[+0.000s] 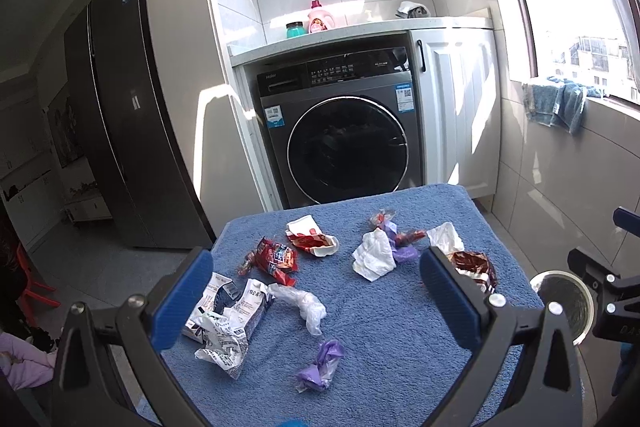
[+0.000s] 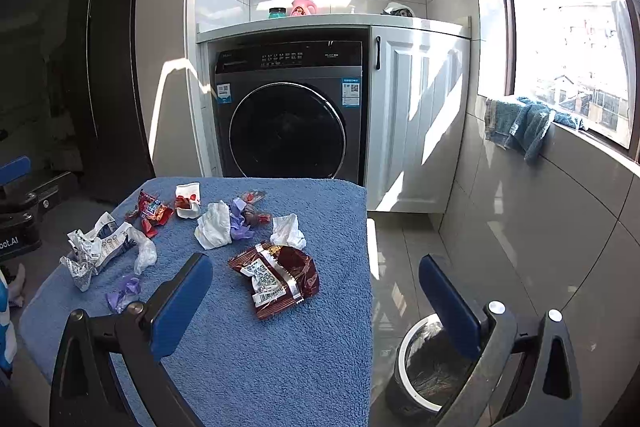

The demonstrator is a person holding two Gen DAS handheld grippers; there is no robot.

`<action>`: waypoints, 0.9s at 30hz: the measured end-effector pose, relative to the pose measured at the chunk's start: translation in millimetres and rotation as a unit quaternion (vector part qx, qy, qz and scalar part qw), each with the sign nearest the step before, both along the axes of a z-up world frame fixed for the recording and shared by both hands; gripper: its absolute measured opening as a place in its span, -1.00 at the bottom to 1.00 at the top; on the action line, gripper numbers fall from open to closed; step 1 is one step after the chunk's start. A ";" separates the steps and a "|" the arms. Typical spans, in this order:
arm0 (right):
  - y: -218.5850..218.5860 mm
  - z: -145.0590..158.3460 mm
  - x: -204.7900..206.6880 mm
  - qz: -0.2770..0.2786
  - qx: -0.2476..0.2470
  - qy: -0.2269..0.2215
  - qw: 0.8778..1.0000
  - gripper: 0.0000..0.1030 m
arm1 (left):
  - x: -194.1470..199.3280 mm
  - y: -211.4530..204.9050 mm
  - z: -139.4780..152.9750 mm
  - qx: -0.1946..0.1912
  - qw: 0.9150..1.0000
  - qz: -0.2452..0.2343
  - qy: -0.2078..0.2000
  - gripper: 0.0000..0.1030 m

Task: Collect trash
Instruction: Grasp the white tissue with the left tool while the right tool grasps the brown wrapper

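Observation:
Several pieces of trash lie on a blue towel-covered table [image 1: 380, 347] [image 2: 280, 367]. There is a dark red foil wrapper [image 2: 276, 277] [image 1: 474, 269], a crumpled white tissue [image 1: 374, 255] [image 2: 214, 225], a white printed bag [image 1: 224, 323] [image 2: 94, 247], a red candy wrapper [image 1: 274, 259], a purple wrapper [image 1: 322, 365] and clear plastic [image 1: 304, 305]. My left gripper [image 1: 316, 303] is open and empty above the trash. My right gripper [image 2: 316, 301] is open and empty over the table's right edge, near the foil wrapper. A small round bin [image 2: 430, 363] [image 1: 566, 301] stands on the floor to the right.
A washing machine [image 1: 344, 131] sits under a counter behind the table, with a white cabinet [image 1: 456, 99] beside it. A dark fridge [image 1: 120, 107] stands at the left. A blue towel [image 2: 524, 129] hangs on the window sill at the right.

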State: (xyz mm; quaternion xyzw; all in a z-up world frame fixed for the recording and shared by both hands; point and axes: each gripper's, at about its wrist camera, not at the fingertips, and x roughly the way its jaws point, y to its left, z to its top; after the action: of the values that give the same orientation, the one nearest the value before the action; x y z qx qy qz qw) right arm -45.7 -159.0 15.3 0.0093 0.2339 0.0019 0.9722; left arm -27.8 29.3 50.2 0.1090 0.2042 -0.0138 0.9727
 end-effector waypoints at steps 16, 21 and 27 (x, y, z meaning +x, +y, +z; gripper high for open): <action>15.8 -1.9 11.0 0.043 0.020 -0.002 0.999 1.00 | 20.4 26.5 -15.3 -0.023 0.998 0.014 0.049 1.00; 12.8 -12.5 29.0 0.060 0.016 0.023 0.998 1.00 | 41.2 29.5 -25.9 -0.043 0.995 0.001 0.093 1.00; -0.5 -40.0 68.1 0.066 0.026 0.087 0.994 0.96 | 80.3 24.2 -51.9 -0.074 0.983 -0.017 0.169 1.00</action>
State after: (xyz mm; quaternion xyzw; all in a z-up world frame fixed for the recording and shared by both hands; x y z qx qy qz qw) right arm 22.4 -159.5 -24.7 0.0191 0.3174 0.0715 0.9454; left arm 52.5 53.5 -1.7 0.0359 0.3618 -0.0635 0.9294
